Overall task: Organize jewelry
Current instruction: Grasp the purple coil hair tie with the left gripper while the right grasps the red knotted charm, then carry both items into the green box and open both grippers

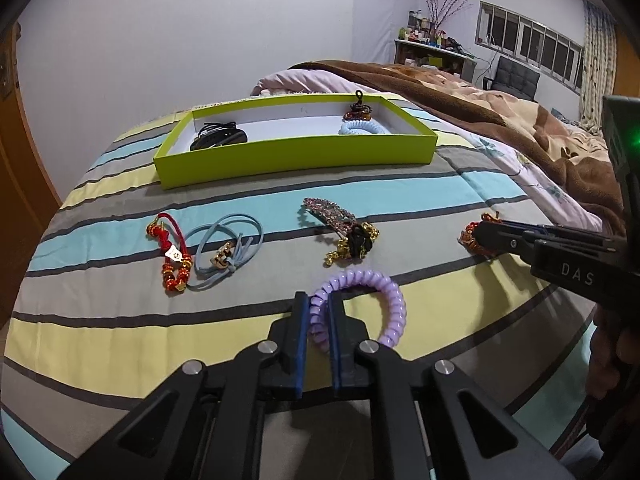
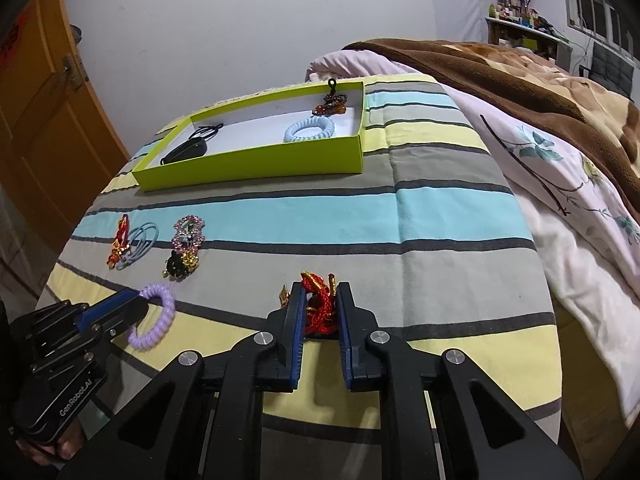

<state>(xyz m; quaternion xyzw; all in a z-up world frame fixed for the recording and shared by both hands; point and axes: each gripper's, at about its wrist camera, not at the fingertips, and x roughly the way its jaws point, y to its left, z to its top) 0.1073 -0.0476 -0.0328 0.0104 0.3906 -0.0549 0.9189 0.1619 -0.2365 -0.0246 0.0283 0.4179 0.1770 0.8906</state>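
A striped blanket [image 1: 360, 200] covers the bed, with bands of blue, yellow and grey. Far back on it sits a green box [image 1: 296, 156] with a white inside. In the left end of the box lies a black hair clip [image 1: 218, 138]. In the right end lies a light blue spiral hair tie [image 1: 362, 127], and just behind it a brown beaded piece [image 1: 358, 110] with a small black loop on top.

On the blanket, nearer than the box, the jewelry lies in a row. At the far left is a red bead bracelet [image 1: 172, 254] with gold bits. Touching it on the right is a blue cord hair tie [image 1: 228, 252] with a gold charm. Next comes a sparkly pink hair clip [image 1: 328, 214], and right beside it a black and gold ornament [image 1: 354, 244].

Near the middle, the left gripper [image 1: 319, 306] has its two blue pads pressed on the left side of a purple spiral hair tie [image 1: 360, 304]. The tie lies on a yellow stripe, and the rest of its ring curls out to the right.

Further right, the right gripper [image 2: 319, 300] is squeezed on a red braided bracelet [image 2: 320, 306] with gold bits. The red cord bunches up between the blue pads. It lies on the blanket where a grey stripe meets a yellow one.

To the far right, a brown blanket [image 2: 520, 80] and a flowered sheet [image 2: 560, 184] lie on the bed
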